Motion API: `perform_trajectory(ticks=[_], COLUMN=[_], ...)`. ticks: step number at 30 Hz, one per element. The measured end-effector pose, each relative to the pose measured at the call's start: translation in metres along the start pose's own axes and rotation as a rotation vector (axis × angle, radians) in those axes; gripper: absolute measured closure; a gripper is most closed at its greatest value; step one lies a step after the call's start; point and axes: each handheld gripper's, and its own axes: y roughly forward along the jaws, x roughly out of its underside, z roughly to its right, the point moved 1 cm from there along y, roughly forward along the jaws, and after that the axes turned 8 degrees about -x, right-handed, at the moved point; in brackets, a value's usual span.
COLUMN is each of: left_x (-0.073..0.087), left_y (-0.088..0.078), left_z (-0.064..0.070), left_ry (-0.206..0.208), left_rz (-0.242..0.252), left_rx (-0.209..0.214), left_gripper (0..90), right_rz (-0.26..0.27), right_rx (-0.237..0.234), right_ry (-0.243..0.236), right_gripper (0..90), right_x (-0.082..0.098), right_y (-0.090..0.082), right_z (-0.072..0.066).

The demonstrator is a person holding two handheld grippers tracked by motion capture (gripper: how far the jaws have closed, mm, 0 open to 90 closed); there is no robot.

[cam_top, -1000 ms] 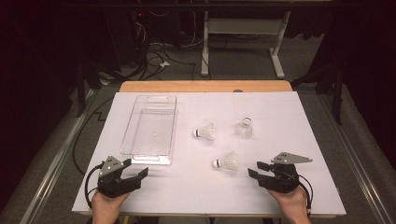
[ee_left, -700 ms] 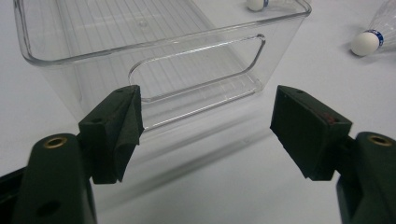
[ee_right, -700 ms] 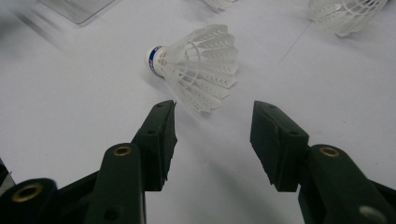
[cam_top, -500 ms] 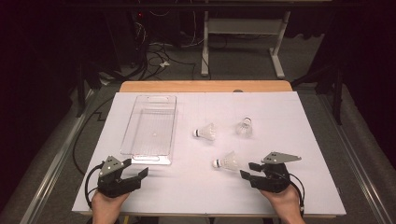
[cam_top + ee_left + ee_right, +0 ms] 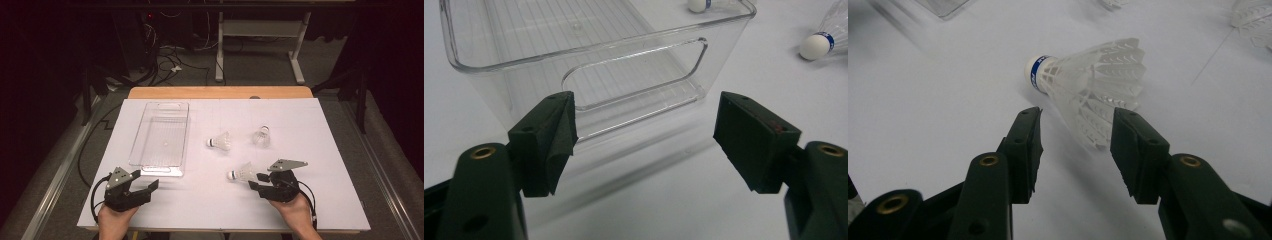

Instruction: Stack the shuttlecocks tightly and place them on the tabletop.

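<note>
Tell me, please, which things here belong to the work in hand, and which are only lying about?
In the work:
- nearest shuttlecock, before the right tool, jaws just closing, not yet touching it
- clear plastic bin, probably where it goes

Lying about:
- two farther shuttlecocks
- left tool, open, idle

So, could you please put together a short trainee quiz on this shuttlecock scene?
1. How many shuttlecocks lie on the table?
2. True or false: the clear plastic bin holds a shuttlecock.
3. Which gripper is at the nearest shuttlecock: A left gripper, B right gripper?

Key: 1. Three: the nearest, the middle shuttlecock and the far shuttlecock. 2. False, it is empty. 3. B; its jaws have just been closing, pads not yet pressing.
</note>
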Motion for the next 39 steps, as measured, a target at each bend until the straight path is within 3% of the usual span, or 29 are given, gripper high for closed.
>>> perform_trajectory(ticks=[19, 39], left_x=[0.0, 0.0], left_y=[0.001, 0.001], left_z=[0.0, 0.0], left_ry=[-0.001, 0.001], left_rz=[0.0, 0.0], left_rx=[0.004, 0.003], left_gripper=[26.1, 26.0], right_rz=[-0.037, -0.042], right_rx=[-0.02, -0.069], right_ry=[0.023, -0.018], right_gripper=[66.2, 87.8], right_x=[-0.01, -0.013], right_y=[0.019, 0.019], right_z=[0.003, 0.001])
